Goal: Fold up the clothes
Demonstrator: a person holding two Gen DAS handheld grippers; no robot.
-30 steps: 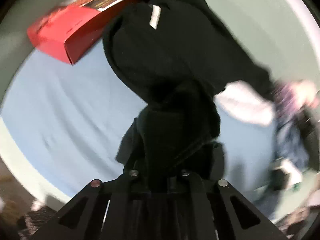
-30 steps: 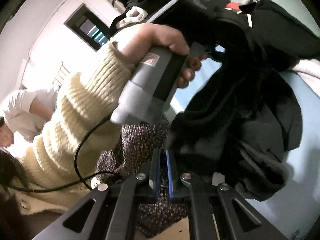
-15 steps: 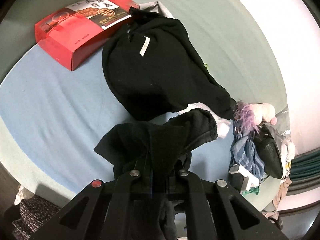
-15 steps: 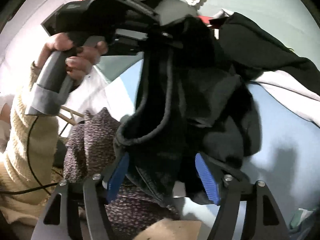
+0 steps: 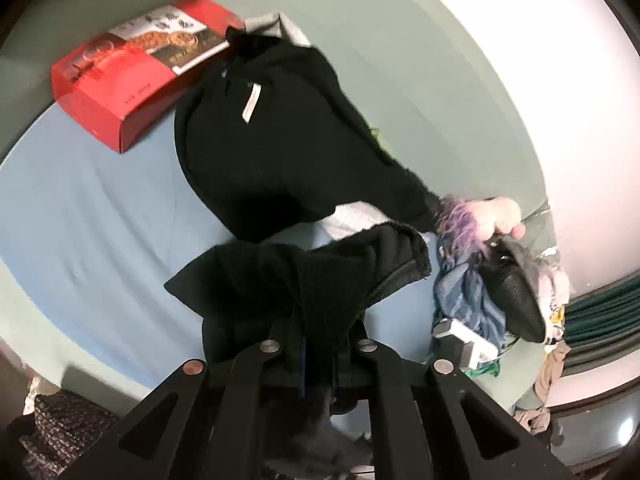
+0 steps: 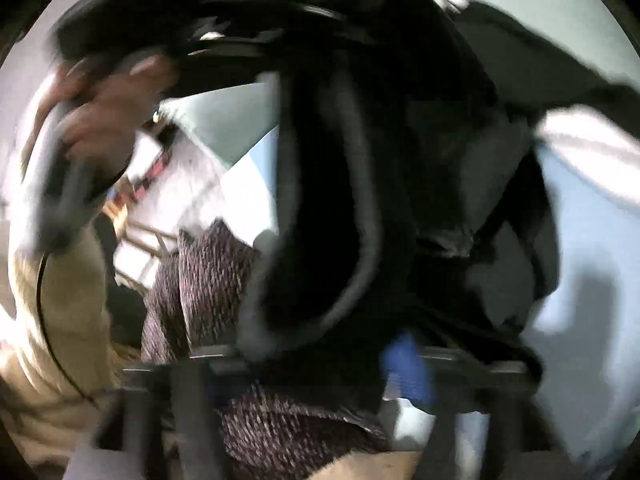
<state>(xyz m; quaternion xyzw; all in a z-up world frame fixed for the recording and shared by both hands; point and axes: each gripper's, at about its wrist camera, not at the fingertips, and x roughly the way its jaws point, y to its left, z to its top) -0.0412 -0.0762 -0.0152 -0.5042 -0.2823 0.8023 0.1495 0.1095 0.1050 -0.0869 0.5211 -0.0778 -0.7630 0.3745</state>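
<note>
My left gripper [image 5: 320,320] is shut on a bunched black fleece garment [image 5: 340,264], held just above the light blue sheet [image 5: 100,208]. A second black garment [image 5: 272,152] with a white label lies spread on the sheet beyond it. In the blurred right wrist view the same held garment [image 6: 360,200] hangs down from the left gripper, which a hand [image 6: 100,128] grips at upper left. My right gripper [image 6: 328,352] stands open around the garment's lower hem. One blue pad [image 6: 404,364] shows; the cloth hides the other.
A red box [image 5: 132,84] lies at the sheet's far left corner. At the right edge sit a purple-haired plush toy [image 5: 480,220], blue cloth [image 5: 468,296] and a black bag [image 5: 516,300]. A cream sleeve [image 6: 52,300] and dark patterned cloth [image 6: 208,280] are close at left.
My right gripper went from shut to open and has closed in on the hanging garment's hem. The left gripper keeps its hold and has pulled the garment back off the spread one.
</note>
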